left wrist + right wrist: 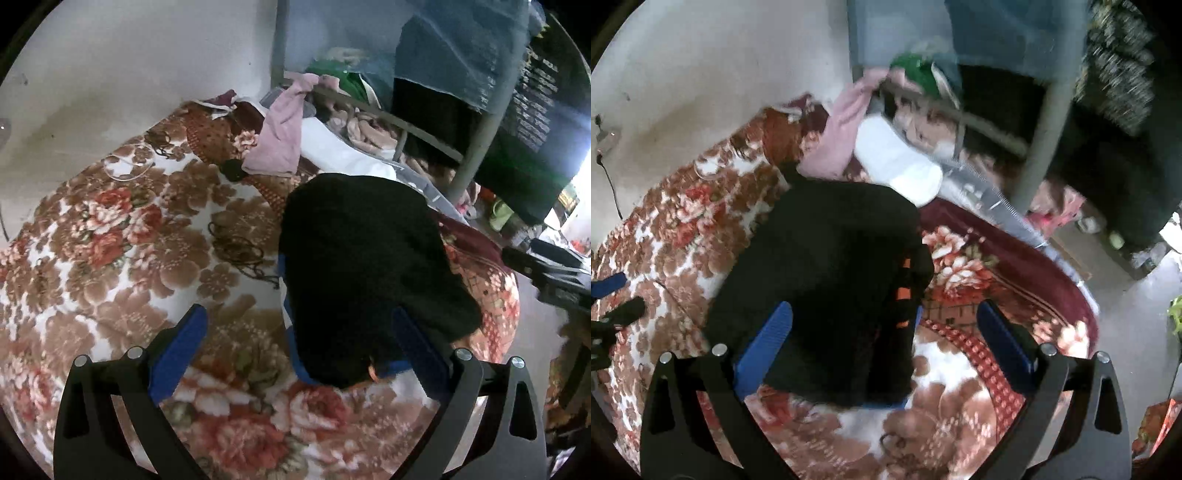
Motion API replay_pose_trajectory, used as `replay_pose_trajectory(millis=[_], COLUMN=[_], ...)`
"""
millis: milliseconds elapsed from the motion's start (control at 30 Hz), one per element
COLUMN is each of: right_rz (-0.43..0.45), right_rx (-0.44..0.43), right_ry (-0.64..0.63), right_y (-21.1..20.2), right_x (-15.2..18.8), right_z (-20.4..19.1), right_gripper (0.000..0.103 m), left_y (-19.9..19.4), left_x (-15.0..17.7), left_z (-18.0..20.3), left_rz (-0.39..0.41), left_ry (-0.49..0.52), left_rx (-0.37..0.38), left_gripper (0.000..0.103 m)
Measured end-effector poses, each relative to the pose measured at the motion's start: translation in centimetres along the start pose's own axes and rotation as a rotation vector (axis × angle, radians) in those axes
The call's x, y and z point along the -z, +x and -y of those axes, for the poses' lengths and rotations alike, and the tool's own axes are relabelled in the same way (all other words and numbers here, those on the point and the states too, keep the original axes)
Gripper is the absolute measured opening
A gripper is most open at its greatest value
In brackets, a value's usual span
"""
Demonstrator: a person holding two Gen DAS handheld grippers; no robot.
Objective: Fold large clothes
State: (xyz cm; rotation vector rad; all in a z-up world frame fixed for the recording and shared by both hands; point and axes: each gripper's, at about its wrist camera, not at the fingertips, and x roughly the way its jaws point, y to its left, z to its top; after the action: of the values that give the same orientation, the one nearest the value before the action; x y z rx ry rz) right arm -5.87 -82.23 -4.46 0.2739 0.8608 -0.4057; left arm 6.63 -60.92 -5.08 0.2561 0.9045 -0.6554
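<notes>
A black garment (362,266) lies folded in a compact bundle on the floral blanket (122,251), with a blue edge showing along its left and lower sides. My left gripper (301,321) hangs open just above its near end, its blue fingers (184,339) spread either side of it. In the right wrist view the same black garment (827,288) shows orange marks near its right edge. My right gripper (884,317) is open over its near right part, holding nothing. The left gripper's blue tip shows at that view's left edge.
A pink cloth (280,129) and a white pillow (897,162) lie at the bed's far end beside a grey metal bedframe (476,147). A wall runs along the left. The bed's right edge drops to a grey floor (1126,332) with clutter.
</notes>
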Motion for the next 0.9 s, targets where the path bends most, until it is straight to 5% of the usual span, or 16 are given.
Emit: replay_pose_trajectory(millis=[433,633,900], right_rz=[0.048,0.051,0.043], right_rx=[-0.082,-0.092,-0.136], right_ry=[-0.066,-0.070,-0.112], right_y=[-9.5,-10.1,-9.5], right_x=[1.5,2.4,3.3], right_z=[-1.1,0.7,1.1], right_gripper=[0.098,0.098,0.098], left_y=[-8.3,-9.6,-9.0], left_x=[1.1,2.6,4.6], left_z=[5.4,7.0,8.3], left_rz=[0.022,0.062,0.052], left_ry=[-0.022,-0.120,-0.114], left_rx=[-0.150,-0.109,-0.236], left_gripper=[0.098,0.098,0.098])
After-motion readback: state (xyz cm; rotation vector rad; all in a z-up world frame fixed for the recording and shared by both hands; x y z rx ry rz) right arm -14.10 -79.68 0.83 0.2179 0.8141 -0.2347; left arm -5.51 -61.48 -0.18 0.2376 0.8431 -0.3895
